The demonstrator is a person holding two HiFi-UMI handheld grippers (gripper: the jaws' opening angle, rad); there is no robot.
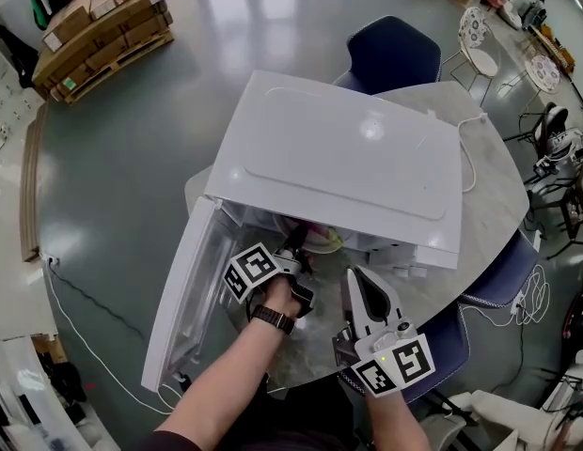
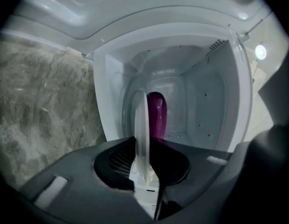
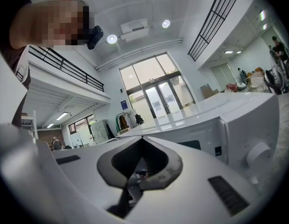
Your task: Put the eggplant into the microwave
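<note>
The white microwave (image 1: 338, 158) stands on a round marble table (image 1: 489, 186) with its door (image 1: 193, 289) swung open to the left. My left gripper (image 1: 296, 244) (image 2: 143, 141) reaches into the cavity, shut on the rim of a white plate (image 2: 141, 118), seen edge-on between the jaws. A purple eggplant (image 2: 157, 112) lies on that plate, inside the cavity (image 2: 191, 101). From above, the plate (image 1: 322, 240) just shows under the microwave's front edge. My right gripper (image 1: 353, 273) (image 3: 142, 139) hovers in front of the microwave's control panel, jaws together with nothing between them.
The control knob (image 3: 258, 155) sits close to the right of my right gripper. Dark blue chairs (image 1: 390, 50) stand behind and in front of the table. A white cable (image 1: 75, 336) runs over the floor at the left. A pallet of cardboard boxes (image 1: 103, 26) stands far off.
</note>
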